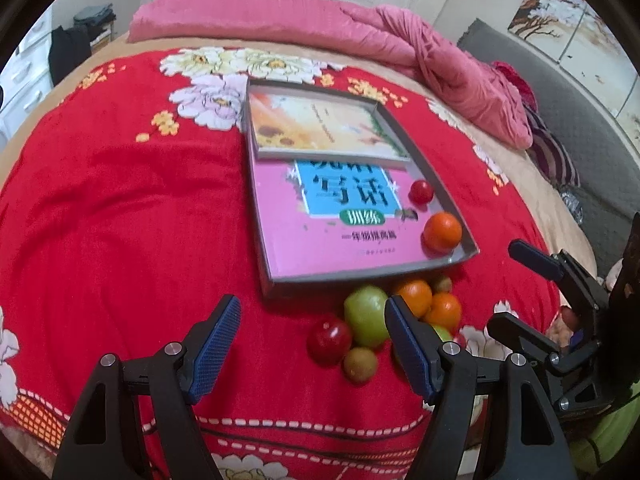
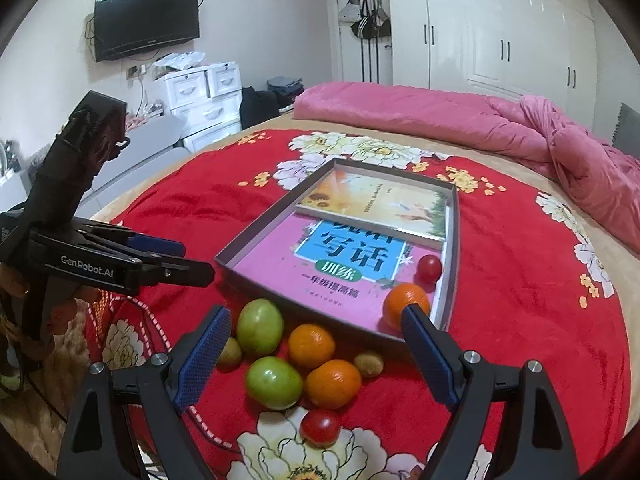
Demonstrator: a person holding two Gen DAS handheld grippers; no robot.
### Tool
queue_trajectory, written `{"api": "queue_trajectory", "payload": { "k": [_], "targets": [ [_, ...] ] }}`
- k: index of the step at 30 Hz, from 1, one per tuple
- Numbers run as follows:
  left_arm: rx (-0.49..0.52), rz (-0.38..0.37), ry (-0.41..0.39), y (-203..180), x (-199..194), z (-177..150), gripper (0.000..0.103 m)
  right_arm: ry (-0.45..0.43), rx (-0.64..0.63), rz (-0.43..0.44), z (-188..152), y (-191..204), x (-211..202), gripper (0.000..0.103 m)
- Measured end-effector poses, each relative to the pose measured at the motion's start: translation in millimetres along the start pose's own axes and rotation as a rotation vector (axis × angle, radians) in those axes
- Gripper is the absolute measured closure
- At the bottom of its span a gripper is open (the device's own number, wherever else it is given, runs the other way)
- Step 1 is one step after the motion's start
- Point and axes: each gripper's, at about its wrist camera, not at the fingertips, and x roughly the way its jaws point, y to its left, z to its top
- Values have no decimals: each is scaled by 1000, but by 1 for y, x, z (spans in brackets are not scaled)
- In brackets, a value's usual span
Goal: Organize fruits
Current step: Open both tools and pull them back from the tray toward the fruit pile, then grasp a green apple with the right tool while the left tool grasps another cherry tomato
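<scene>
A grey tray (image 1: 360, 276) (image 2: 256, 240) lined with two books lies on the red floral bedspread. In its near right corner sit an orange (image 1: 442, 232) (image 2: 404, 300) and a small red tomato (image 1: 421, 192) (image 2: 429, 268). Just in front of the tray lies a loose pile: green fruits (image 2: 260, 326) (image 1: 366, 316), oranges (image 2: 311, 345) (image 1: 444, 310), a red tomato (image 2: 320, 426), another red one (image 1: 329, 340) and small brownish fruits (image 2: 369, 363). My right gripper (image 2: 316, 314) (image 1: 504, 283) hovers open over the pile, holding nothing. My left gripper (image 1: 313, 302) (image 2: 196, 260) is open and empty, left of the pile.
A rumpled pink quilt (image 2: 560, 148) lies along the far side of the bed. White drawers (image 2: 204, 100) and a wall TV (image 2: 146, 20) stand beyond the bed's left edge, a wardrobe (image 2: 500, 40) behind. A grey headboard (image 1: 568, 112) is on the right.
</scene>
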Motion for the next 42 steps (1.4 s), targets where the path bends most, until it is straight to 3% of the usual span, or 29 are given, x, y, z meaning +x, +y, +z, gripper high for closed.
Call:
{"api": "queue_trajectory", "payload": {
  "k": [12,22,34,42],
  "targets": [
    [73,41,100,-12,16,-17,27,92,-60,44,-15,20,10,16],
    [91,62,140,-12,26,-23,27,155,-147,17,-26,32,24,17],
    [103,41,155,-12,41,-21,59,169,-252,-7,-33,46,32,17],
    [89,-10,167,-10,47,-16,63,195,-318,-10,-37,52,42,32]
  ]
}}
